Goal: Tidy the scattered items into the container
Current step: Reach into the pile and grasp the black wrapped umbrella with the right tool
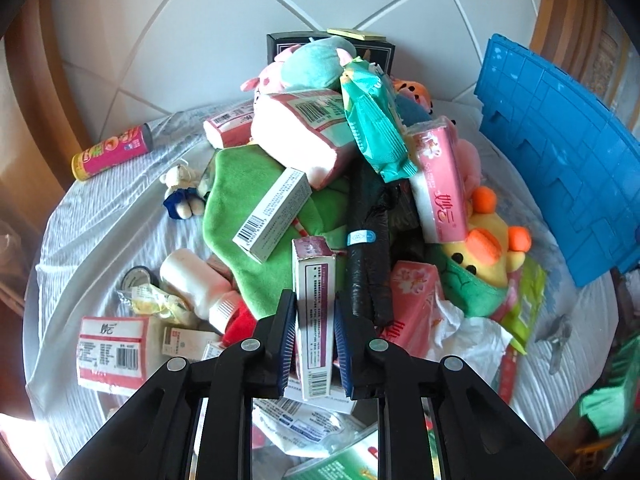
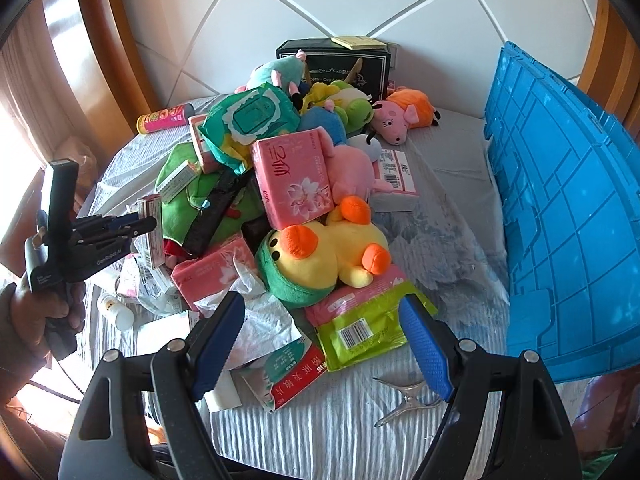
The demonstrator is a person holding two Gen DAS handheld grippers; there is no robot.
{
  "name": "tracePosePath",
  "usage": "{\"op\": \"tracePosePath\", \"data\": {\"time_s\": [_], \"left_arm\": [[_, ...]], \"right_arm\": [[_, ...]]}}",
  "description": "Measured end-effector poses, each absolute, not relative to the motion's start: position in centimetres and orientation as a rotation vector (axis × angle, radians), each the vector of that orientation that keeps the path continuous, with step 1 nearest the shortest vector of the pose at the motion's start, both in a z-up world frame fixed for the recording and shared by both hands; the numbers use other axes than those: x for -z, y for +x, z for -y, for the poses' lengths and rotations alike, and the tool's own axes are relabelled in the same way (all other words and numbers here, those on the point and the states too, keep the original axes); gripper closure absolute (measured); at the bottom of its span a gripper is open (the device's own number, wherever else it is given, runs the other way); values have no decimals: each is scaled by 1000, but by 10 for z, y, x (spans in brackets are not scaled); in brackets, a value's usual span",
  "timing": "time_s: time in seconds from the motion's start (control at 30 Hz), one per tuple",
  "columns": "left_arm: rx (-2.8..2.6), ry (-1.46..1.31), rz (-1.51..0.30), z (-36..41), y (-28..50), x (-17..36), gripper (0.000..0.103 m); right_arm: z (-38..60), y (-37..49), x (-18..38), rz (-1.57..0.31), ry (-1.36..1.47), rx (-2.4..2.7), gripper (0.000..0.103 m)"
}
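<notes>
A heap of plush toys, tissue packs and small boxes lies on a bed. My left gripper point(image 1: 315, 312) is shut on a tall narrow purple-and-white box point(image 1: 314, 320), held upright above the heap; it also shows in the right wrist view point(image 2: 151, 232) at the far left. My right gripper point(image 2: 322, 344) is open and empty, low over a green snack packet point(image 2: 360, 330) and a green-and-white box point(image 2: 288, 372). A yellow duck plush point(image 2: 324, 256) lies just beyond. The blue container point(image 2: 568, 216) stands at the right and also shows in the left wrist view point(image 1: 556, 152).
A clear plastic clip point(image 2: 404, 400) lies on the grey sheet point(image 2: 440, 220) near my right fingers. A pink can point(image 1: 112, 152) lies at the far left of the bed. A black box point(image 2: 340, 64) stands against the padded headboard point(image 2: 320, 0). A pink pig plush point(image 2: 400, 116) lies apart.
</notes>
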State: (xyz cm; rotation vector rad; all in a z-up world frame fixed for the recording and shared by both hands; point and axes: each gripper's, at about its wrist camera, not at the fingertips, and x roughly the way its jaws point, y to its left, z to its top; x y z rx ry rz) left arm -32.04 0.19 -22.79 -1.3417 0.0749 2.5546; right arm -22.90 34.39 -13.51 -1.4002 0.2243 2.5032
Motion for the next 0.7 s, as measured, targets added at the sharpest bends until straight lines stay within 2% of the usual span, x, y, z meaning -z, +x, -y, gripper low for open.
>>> {"op": "tracePosePath", "data": {"time_s": [0.3,0.7], "left_arm": [[-2594,-1304,-10,25,-306,207,85],[-2639,-1313,-7,58,-285,198,85]], "right_arm": [[-317,-249,171,-235,-1508,-2574,24],[-275,-279,243,-122,-1708,-2559,24]]}}
